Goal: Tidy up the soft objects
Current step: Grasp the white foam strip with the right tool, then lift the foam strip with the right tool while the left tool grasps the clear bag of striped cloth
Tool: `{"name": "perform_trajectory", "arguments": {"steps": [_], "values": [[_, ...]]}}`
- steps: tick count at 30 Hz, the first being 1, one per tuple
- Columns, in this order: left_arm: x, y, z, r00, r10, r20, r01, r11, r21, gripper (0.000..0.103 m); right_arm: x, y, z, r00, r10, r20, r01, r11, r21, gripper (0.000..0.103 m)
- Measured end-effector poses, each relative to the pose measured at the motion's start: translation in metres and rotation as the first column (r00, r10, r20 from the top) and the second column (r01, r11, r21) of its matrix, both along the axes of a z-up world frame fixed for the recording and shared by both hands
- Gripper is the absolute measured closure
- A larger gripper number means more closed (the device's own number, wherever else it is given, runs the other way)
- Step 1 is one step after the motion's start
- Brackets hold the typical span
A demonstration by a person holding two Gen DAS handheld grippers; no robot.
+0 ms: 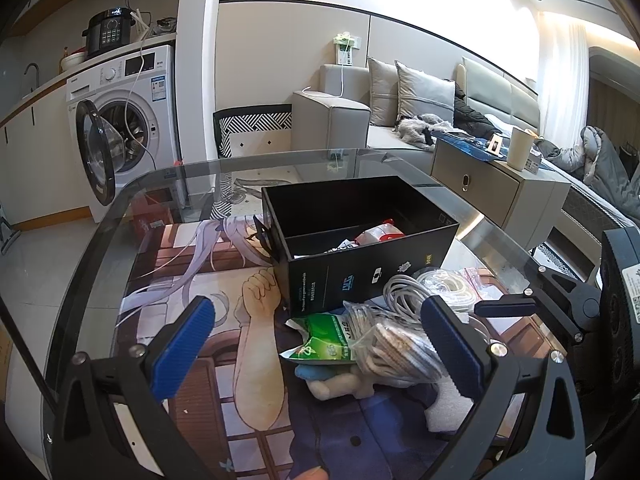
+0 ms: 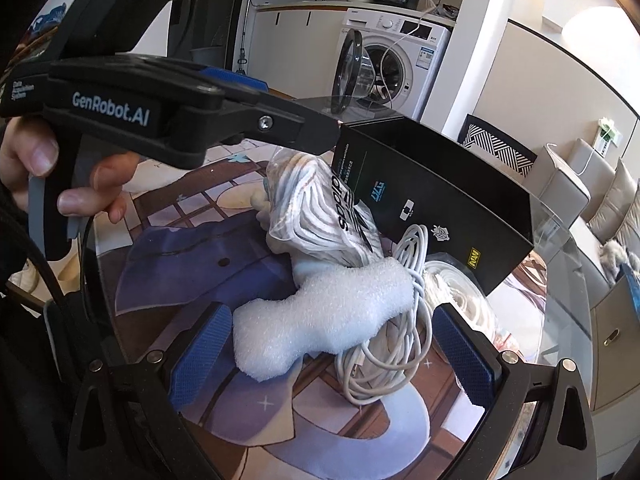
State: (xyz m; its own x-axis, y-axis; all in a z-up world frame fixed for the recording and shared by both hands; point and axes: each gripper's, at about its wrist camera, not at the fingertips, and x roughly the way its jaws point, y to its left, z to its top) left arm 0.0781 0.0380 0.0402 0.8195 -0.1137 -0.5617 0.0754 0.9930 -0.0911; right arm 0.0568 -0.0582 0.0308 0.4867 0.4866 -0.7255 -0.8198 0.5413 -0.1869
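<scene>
So your right gripper [image 2: 332, 344] spread around the foam piece [image 2: 320, 320], left gripper [image 1: 320, 344] spread over the green packet [image 1: 324, 340] only its view shows, black box [image 1: 360, 240] behind.

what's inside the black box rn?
In the black box: a red-and-white packet and a bit of printed packaging beside it. The near wall hides the rest of the floor.
</scene>
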Motion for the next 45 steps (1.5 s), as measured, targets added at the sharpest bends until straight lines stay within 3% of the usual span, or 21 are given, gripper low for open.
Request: {"name": "perform_trajectory", "arguments": {"steps": [10,18,33,41,45], "values": [[0.000,0.000,-0.001,1.000,0.002,-0.001,-0.002,1.000,-0.001,0.000,-0.004,0.015,-0.010,0.997,0.012,0.074,-0.006,0.997,-0.071,0.001],[0.001,0.000,-0.002,1.000,0.002,-0.004,-0.002,1.000,0.001,0.000,-0.008,0.017,-0.011,0.997,0.037,0.062,-0.034,0.998,-0.048,0.012],[0.001,-0.006,-0.004,0.999,-0.030,-0.017,0.030,0.999,0.015,0.000,-0.001,-0.018,0.015,0.996,-0.032,0.078,0.030,0.999,0.029,0.013],[0.000,-0.027,-0.008,0.993,-0.105,-0.044,0.108,0.993,0.054,0.000,0.008,-0.040,0.018,0.993,-0.092,0.074,0.091,0.996,0.022,0.013],[0.000,-0.043,-0.014,0.991,-0.125,-0.056,0.131,0.984,0.124,0.000,0.010,-0.047,0.019,0.991,-0.112,0.071,0.110,0.994,0.026,0.013]]}}
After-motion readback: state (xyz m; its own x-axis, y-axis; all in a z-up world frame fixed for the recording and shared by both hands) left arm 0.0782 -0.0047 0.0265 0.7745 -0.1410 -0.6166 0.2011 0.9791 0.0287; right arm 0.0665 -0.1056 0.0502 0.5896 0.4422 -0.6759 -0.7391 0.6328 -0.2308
